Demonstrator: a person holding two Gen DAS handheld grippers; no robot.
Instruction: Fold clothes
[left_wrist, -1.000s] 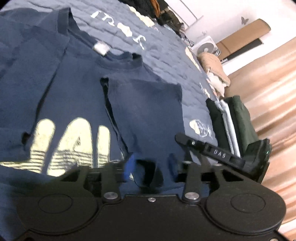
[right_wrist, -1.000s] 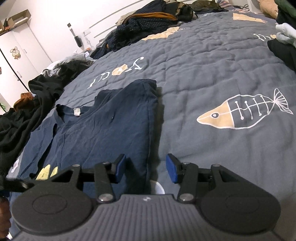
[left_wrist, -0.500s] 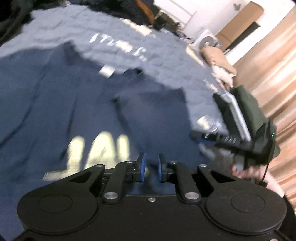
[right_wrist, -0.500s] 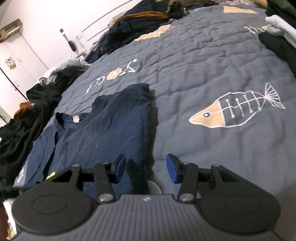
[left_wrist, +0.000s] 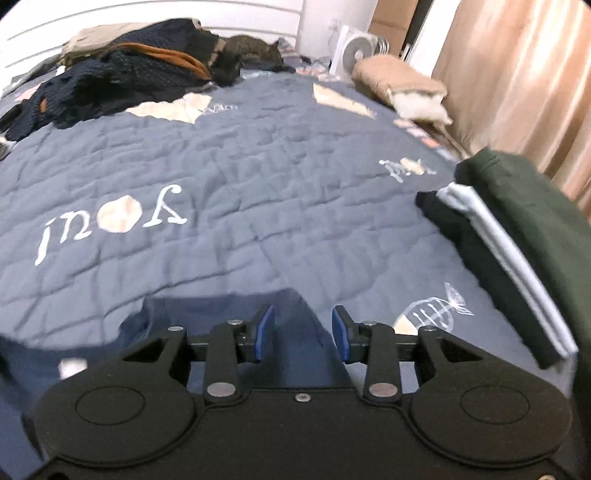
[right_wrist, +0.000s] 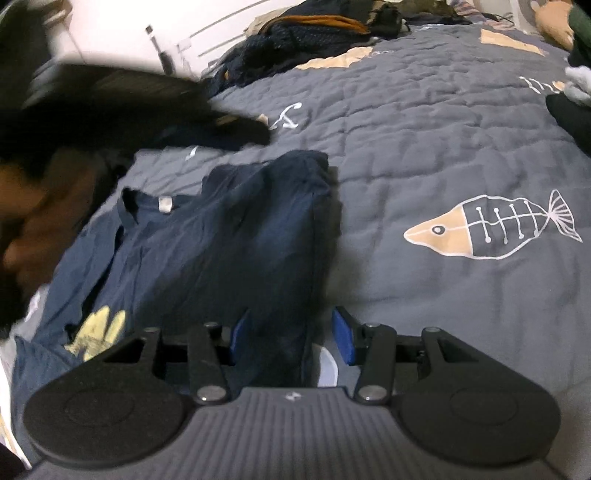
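Observation:
A navy T-shirt with yellow print lies flat on the grey quilt, its right sleeve folded in over the body. My right gripper is open and low over the shirt's right folded edge, with cloth lying between its blue pads. The left gripper is open above the shirt's upper corner and holds nothing. In the right wrist view, the left gripper is a dark blur at upper left with a hand behind it.
A stack of folded clothes, dark green, pale blue and black, sits at the quilt's right side. A heap of unfolded dark clothes covers the far end. A tan bundle and a white fan stand beyond.
The left gripper closed to a narrow gap half a second ago, has opened wide again, and swung up toward the far end. The right gripper slid left onto the shirt's folded edge.

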